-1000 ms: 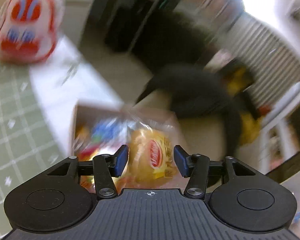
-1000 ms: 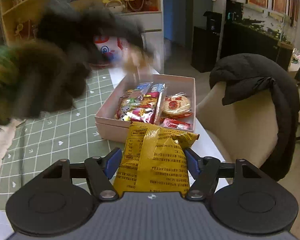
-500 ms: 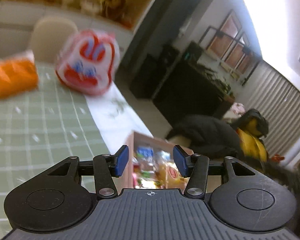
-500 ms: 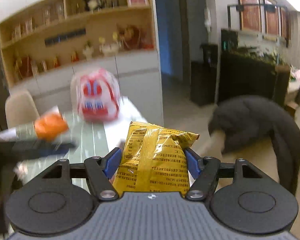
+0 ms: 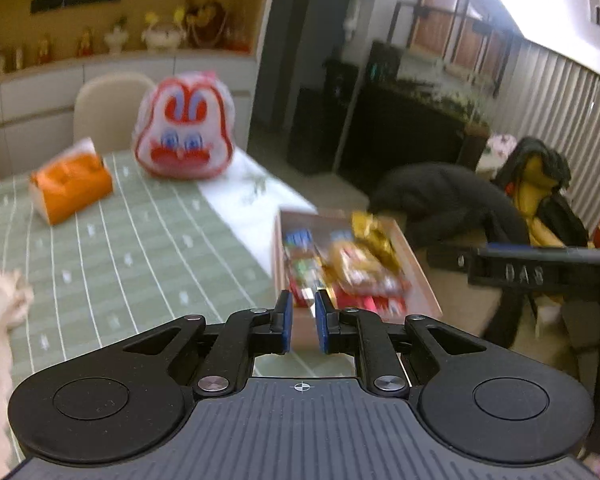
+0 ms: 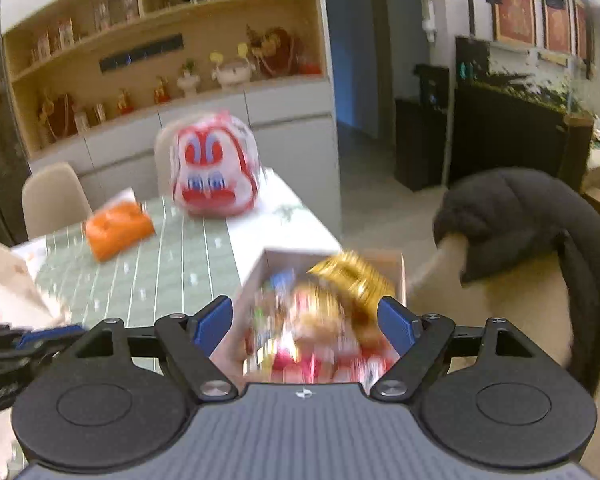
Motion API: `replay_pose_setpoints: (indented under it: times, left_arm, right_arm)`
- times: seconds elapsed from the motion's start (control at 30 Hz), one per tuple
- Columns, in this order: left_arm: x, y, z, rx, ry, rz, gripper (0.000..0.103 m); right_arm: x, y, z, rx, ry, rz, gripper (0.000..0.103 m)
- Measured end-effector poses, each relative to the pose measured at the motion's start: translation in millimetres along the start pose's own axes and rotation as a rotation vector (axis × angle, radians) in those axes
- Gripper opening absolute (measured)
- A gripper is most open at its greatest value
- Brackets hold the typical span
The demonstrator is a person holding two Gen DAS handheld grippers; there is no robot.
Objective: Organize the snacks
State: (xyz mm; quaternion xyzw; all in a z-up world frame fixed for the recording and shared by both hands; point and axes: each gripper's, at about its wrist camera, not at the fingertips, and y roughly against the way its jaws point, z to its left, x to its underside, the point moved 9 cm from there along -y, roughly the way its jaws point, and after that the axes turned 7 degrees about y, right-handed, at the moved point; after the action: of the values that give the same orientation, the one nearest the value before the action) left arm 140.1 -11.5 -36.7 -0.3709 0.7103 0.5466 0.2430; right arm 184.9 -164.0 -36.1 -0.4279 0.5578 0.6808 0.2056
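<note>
Right claw [image 6: 305,322] opening, empty, above the box [image 6: 256,276] edge – left claw [image 5: 301,322] pinched closed (holding nothing).

We record: tablecloth [image 5: 112,248], sage green with a white grid; tissue pack [image 5: 70,184], orange; rabbit-face bag [image 5: 184,128], white with red and blue markings; box [image 6: 332,258], pale pink; snack bag [image 6: 352,276], golden yellow; jacket [image 6: 520,216], black; gripper pads [image 6: 214,322], blue.
</note>
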Motion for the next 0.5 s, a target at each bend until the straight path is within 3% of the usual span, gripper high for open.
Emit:
replay_pose_setpoints:
  times: [0.23, 0.5]
  left_arm:
    - [30.9, 1.3, -22.0, 0.003, -0.044, 0.061, 0.016]
    - [43.6, 1.9, -32.6, -0.014, -0.069, 0.097, 0.016]
  right_arm:
    - [60.4, 25.6, 14.0, 0.023, 0.016, 0.107, 0.080]
    - [74.0, 31.6, 2.6, -0.019, -0.098, 0.148, 0.080]
